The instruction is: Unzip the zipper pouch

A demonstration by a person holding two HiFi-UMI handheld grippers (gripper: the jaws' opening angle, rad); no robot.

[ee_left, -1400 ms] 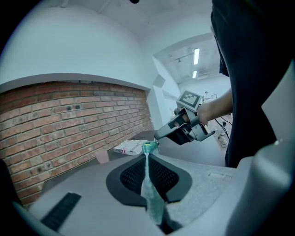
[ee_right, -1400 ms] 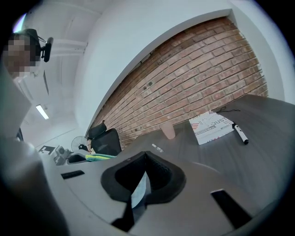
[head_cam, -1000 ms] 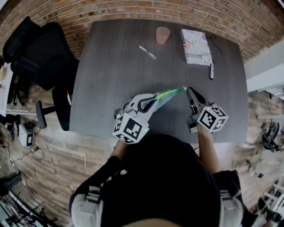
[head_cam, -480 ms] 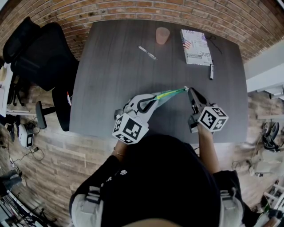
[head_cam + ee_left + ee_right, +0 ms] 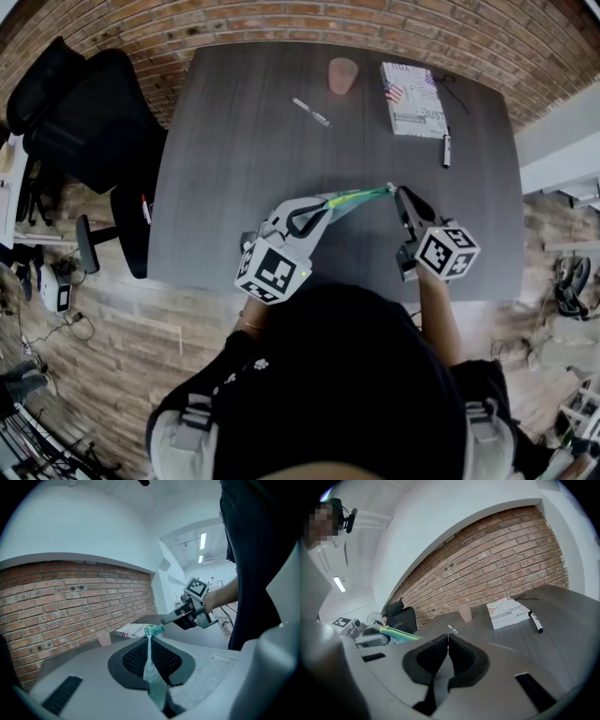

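Head view: the left gripper (image 5: 314, 214) is clamped on the zipper pouch (image 5: 361, 196), held taut above the table's (image 5: 244, 122) near edge. The right gripper (image 5: 401, 192), jaws nearly together and just easing apart, apparently touches the pouch's other end, with nothing visible between them.

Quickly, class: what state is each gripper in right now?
Left gripper: closed on the zipper pouch.
Right gripper: closed, nothing seen between its jaws.

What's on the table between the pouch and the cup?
Bare table between pouch and cup, head view; white pen lies off to the left.
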